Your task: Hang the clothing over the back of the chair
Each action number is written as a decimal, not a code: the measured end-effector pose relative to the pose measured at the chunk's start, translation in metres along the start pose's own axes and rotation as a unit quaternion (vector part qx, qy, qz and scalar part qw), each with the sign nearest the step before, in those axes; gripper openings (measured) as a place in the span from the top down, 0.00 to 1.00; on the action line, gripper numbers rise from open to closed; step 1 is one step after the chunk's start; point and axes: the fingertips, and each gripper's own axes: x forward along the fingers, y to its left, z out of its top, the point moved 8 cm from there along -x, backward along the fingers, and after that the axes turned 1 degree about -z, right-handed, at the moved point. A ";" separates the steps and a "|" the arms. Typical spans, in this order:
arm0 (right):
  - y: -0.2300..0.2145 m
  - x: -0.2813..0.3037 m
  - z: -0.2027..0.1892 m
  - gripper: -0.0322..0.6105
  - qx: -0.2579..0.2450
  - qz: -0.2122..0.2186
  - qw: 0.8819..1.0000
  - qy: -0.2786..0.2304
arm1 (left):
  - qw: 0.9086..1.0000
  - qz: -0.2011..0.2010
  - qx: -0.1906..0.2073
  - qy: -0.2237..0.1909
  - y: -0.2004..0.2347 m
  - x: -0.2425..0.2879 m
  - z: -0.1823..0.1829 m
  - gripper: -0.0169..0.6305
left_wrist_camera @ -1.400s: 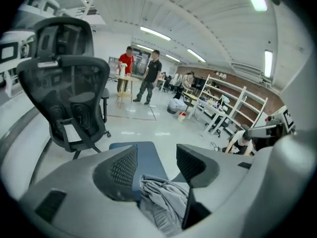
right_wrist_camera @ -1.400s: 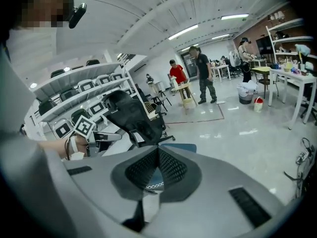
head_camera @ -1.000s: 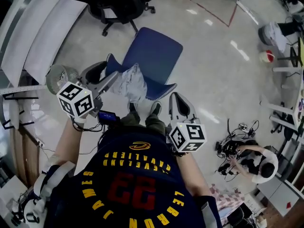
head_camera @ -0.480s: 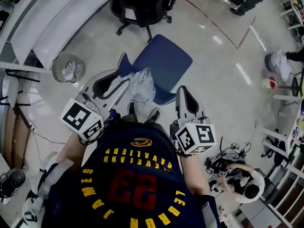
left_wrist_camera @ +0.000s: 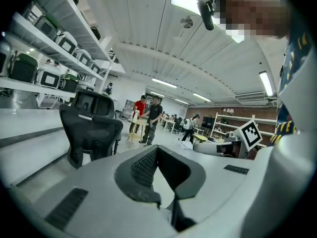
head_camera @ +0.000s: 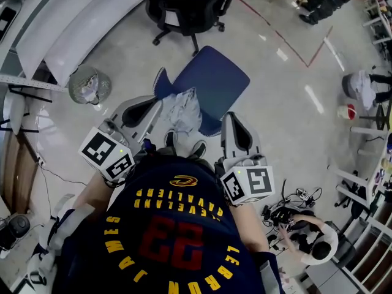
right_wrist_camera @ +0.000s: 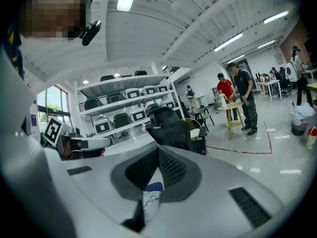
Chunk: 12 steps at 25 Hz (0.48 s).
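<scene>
A pale grey, crumpled garment lies draped over the near rim of a blue chair with a curved backrest, on the side toward the person's dark shoes, and hangs down from that rim; the chair stands on a glossy pale floor crossed by a thin red line; the left gripper, grey with a marker cube at its rear, reaches toward the garment from the left and ends just beside it, though contact cannot be judged from above; in the left gripper view its ribbed pads meet at the tips and nothing sits between them; the right gripper points toward the chair's right edge, near the backrest but apart from the garment; in the right gripper view its jaws are likewise closed tip to tip and empty, with a strip of the garment and a patch of blue chair showing below, through the gap between the pads; a black mesh office chair stands beyond the blue one, a small round wire fan sits on the floor to the left; two people stand at a small table in the background.
</scene>
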 end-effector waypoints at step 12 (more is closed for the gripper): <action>0.003 0.000 0.001 0.94 -0.017 -0.004 1.000 -0.004 | 1.000 -0.021 0.017 0.009 -0.008 0.007 -0.003 0.97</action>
